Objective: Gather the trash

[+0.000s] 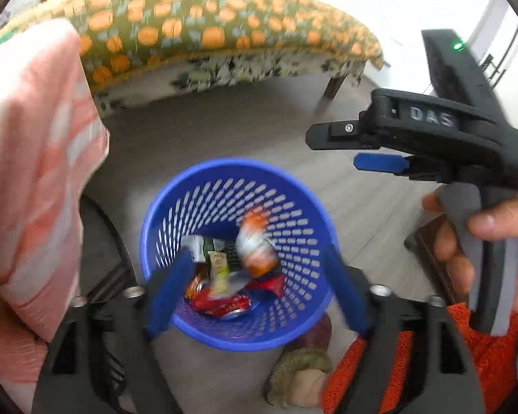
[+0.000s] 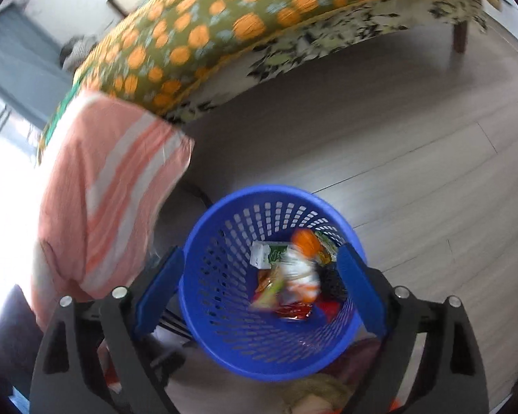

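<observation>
1. Below both grippers, on the grey plank floor (image 2: 414, 179), stands a blue perforated waste basket (image 1: 176, 214), upright and open at the top.
2. Inside the basket lies mixed trash: a crushed red can (image 1: 224, 305), a red wrapper (image 1: 269, 284), a green and white carton (image 1: 203, 246) and a small beige packet (image 1: 219, 269).
3. An orange and white wrapper (image 1: 255, 245) shows blurred above the rest of the trash, inside the basket's rim; whether it rests on the pile cannot be told.
4. The left gripper (image 1: 255, 295) points down over the basket with its blue fingers (image 1: 171, 289) spread wide, nothing between them.
5. The right gripper (image 2: 259, 291) is likewise spread wide over the basket, its fingers (image 2: 159, 289) to either side of the rim, gripping nothing.
6. From the left wrist view, a hand (image 1: 483, 241) holds the right gripper's grey handle at the right edge.
7. Behind the basket stands a bed with a pumpkin-print cover (image 2: 197, 34).
8. A pink striped cloth (image 2: 100, 189) hangs to the left of the basket.
9. An orange rug (image 1: 493, 355) lies near the basket's right.
</observation>
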### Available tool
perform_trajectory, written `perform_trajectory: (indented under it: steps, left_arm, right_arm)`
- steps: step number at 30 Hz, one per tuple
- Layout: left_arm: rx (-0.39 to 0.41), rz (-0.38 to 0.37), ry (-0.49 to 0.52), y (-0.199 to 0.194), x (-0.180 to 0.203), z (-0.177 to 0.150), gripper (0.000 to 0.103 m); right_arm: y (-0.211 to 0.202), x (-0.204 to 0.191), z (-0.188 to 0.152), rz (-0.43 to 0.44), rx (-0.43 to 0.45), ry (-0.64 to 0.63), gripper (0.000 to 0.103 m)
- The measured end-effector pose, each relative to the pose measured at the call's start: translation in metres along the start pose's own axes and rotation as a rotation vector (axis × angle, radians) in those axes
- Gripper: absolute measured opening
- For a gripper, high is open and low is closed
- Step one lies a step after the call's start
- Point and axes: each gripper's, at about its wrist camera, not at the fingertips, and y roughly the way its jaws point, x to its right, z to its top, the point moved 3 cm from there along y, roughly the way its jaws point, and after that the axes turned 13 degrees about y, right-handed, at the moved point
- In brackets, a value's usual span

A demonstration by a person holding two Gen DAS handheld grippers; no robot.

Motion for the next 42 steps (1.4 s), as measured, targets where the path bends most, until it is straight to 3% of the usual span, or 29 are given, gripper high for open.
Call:
perform_trajectory:
  steps: [4, 8, 12, 18, 23, 28, 34, 42]
  left_arm:
    - [0.109, 0.051, 0.002, -0.048, 0.012, 0.003, 0.098]
    - [0.177, 0.071, 0.013, -0.091, 0.022, 0.005, 0.098]
    - [0.214, 0.167, 0.069, -0.125, 0.032, 0.003, 0.098]
    - [0.228, 0.25, 0.123, -0.149, 0.041, -0.01, 0.098]
    - [0.222, 0.281, 0.092, -0.164, 0.034, -0.02, 0.098]
    - [0.172, 0.302, 0.113, -0.166, 0.034, -0.021, 0.098]
    - [0.099, 0.343, 0.124, -0.15, 0.032, -0.026, 0.098]
    - [0.035, 0.261, 0.065, -0.131, 0.022, -0.03, 0.098]
  right_arm:
    - [-0.046, -0.004, -0.005, -0.079, 0.129, -0.019, 0.098]
    - [-0.094, -0.02, -0.027, -0.156, 0.261, -0.113, 0.098]
    - [-0.136, -0.029, -0.07, -0.174, 0.381, -0.167, 0.098]
    - [-0.162, -0.026, -0.12, -0.098, 0.419, -0.11, 0.098]
    - [-0.174, -0.029, -0.139, -0.133, 0.471, -0.094, 0.098]
    - [-0.174, -0.027, -0.159, -0.154, 0.462, -0.078, 0.098]
    - [-0.156, -0.032, -0.169, -0.179, 0.376, -0.128, 0.098]
    - [-0.147, -0.026, -0.177, -0.202, 0.319, -0.133, 0.098]
